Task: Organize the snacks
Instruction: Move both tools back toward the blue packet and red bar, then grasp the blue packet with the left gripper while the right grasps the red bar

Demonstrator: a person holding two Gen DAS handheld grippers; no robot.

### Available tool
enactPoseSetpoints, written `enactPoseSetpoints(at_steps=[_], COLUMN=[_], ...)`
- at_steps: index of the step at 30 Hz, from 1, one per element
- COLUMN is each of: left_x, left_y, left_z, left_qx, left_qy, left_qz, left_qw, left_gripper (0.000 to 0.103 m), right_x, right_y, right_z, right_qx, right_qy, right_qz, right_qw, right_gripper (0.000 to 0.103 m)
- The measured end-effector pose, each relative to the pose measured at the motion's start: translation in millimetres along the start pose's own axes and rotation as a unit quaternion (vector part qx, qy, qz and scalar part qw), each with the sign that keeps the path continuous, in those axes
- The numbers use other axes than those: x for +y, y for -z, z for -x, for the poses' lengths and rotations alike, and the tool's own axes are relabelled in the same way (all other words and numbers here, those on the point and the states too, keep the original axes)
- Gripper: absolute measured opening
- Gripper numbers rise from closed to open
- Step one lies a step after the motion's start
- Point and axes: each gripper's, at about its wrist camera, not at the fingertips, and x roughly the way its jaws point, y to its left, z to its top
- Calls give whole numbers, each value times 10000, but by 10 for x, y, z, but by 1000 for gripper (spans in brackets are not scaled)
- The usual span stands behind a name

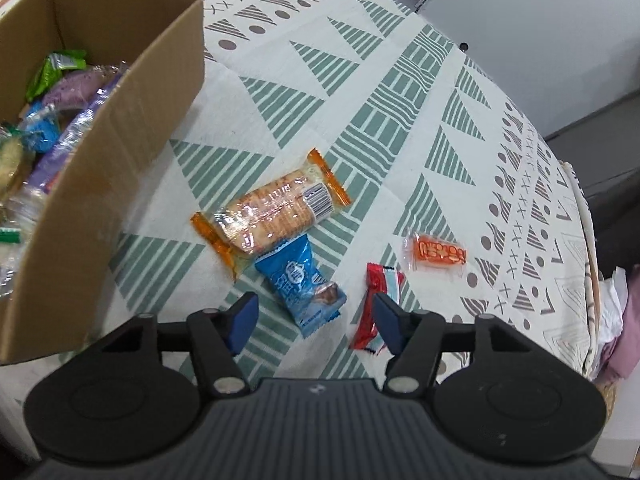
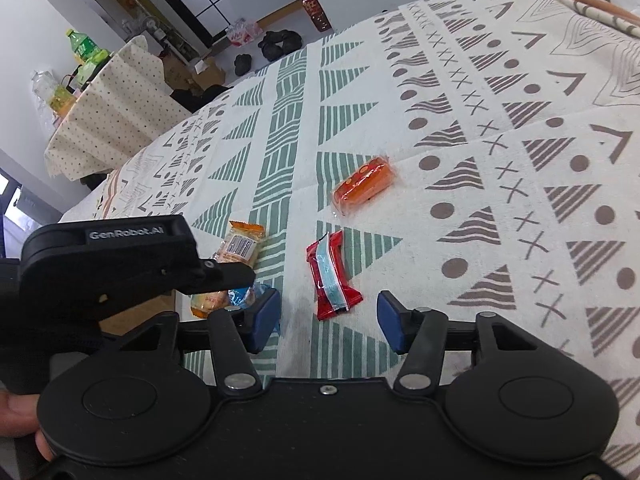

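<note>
Loose snacks lie on the patterned tablecloth (image 1: 360,80). My left gripper (image 1: 316,314) is open, low over a blue packet (image 1: 300,280) that lies between its blue pads without touching them. A cracker pack with orange ends (image 1: 276,208) sits just beyond, and a small orange packet (image 1: 438,256) lies to the right. A red packet (image 1: 378,304) rests by the right pad. My right gripper (image 2: 328,318) is open too, the red packet (image 2: 332,276) just ahead of its gap. The orange packet (image 2: 364,184) lies farther off, the cracker pack (image 2: 240,246) to the left.
An open cardboard box (image 1: 120,128) holding several wrapped snacks stands at the left. The left tool's black housing (image 2: 108,256) crowds the right wrist view, with a hand (image 2: 16,412) below. The table edge (image 1: 588,240) curves at right. A dotted-cloth table (image 2: 112,104) bears bottles.
</note>
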Motion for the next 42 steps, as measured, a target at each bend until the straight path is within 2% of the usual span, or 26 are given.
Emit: enactPoseSetpoints(at_steps=[5, 10, 12, 14, 17, 21, 23, 24, 25, 32, 42], left_x=[-29, -6, 21, 59, 76, 99, 108, 110, 112, 138, 161], left_y=[-15, -20, -31, -46, -74, -109, -120, -126, -129, -87, -20], left_z=[-161, -289, -340, -348, -344, -320, -295, -280, -266, -109, 346], left_qx=[68, 136, 161, 131, 160, 221, 239, 235, 238, 228, -29], left_qy=[-9, -109, -176, -134, -130, -151, -228, -266, -279, -205, 1], left_qz=[96, 142, 127, 186, 245, 278, 241, 204, 172, -43, -439], left_qw=[9999, 9997, 9996, 9997, 9995, 9993, 9992, 9992, 9992, 9995, 9990], left_gripper=[58, 50, 43, 42, 34, 31, 31, 31, 31, 30, 30], right_x=[14, 32, 43, 66, 98, 187, 247, 271, 283, 278, 391], right_y=[-27, -41, -47, -48, -55, -86, -102, -113, -124, -41, 129], right_z=[-146, -281, -318, -363, -431, -516, -563, -580, -591, -422, -2], right_qx=[120, 250, 281, 336, 375, 402, 496, 529, 570, 593, 277], right_qy=[39, 51, 59, 99, 162, 250, 366, 452, 510, 430, 464], right_qz=[130, 197, 222, 301, 397, 527, 645, 697, 728, 591, 228], right_qw=[9998, 9995, 9993, 9989, 9984, 9975, 9960, 9951, 9944, 9956, 9983], right_gripper=[50, 46, 46, 46, 46, 46, 41, 29, 22, 20, 20])
